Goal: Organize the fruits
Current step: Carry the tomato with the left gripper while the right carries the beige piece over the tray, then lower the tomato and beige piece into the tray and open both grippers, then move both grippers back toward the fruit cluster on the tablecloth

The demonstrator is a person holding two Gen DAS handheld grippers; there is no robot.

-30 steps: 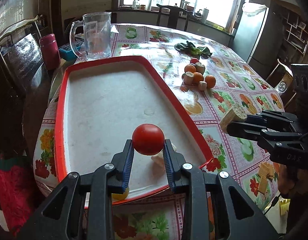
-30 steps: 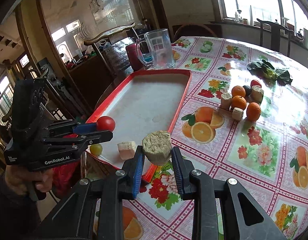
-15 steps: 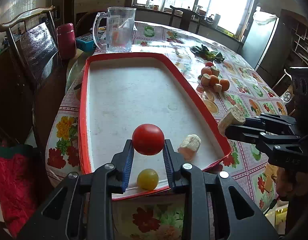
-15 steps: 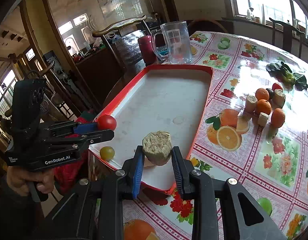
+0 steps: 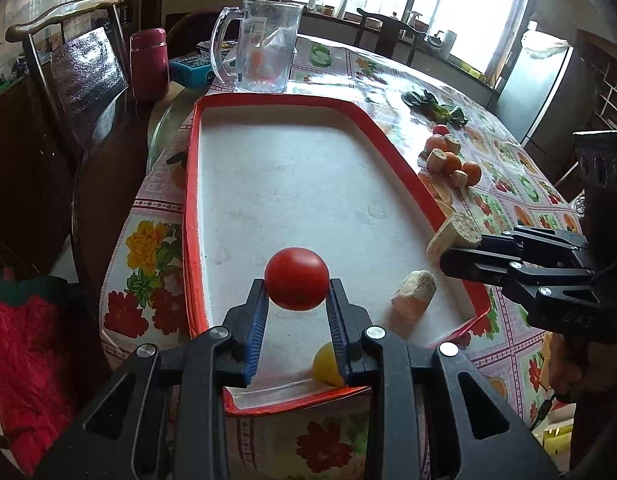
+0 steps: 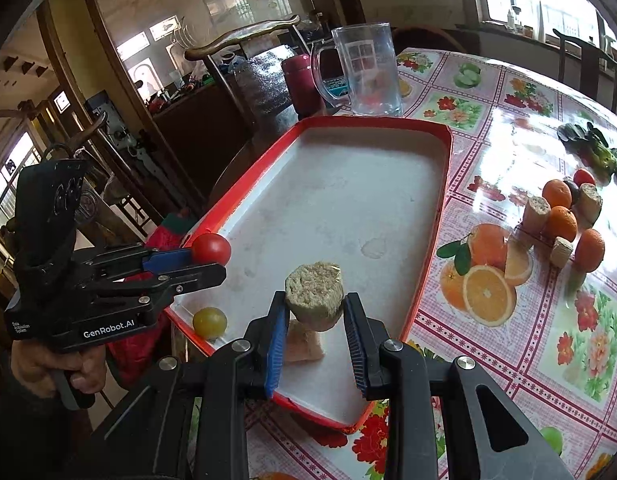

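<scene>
My left gripper (image 5: pixel 297 296) is shut on a red tomato (image 5: pixel 297 278) and holds it above the near end of a red-rimmed white tray (image 5: pixel 190 168). My right gripper (image 6: pixel 314 310) is shut on a pale fibrous chunk (image 6: pixel 314 294), held over the tray's (image 6: pixel 442 216) near right corner. On the tray floor lie a yellow tomato (image 6: pixel 209 322), partly hidden behind my left finger in the left wrist view, and another pale chunk (image 5: pixel 413 297). Further right on the tablecloth sits a cluster of oranges (image 6: pixel 563 222), pale chunks and a small red tomato (image 6: pixel 583 177).
A clear glass jug (image 5: pixel 264 46) stands past the tray's far end, with a maroon flask (image 5: pixel 149 64) and a blue box beside it. Green leaves (image 6: pixel 592 146) lie beyond the fruit cluster. A dark wooden chair (image 5: pixel 80 80) stands at the table's left edge.
Both grippers have moved left across the table with their loads. The right one went from above the tablecloth to above the tray's near corner. Neither grip changed.
</scene>
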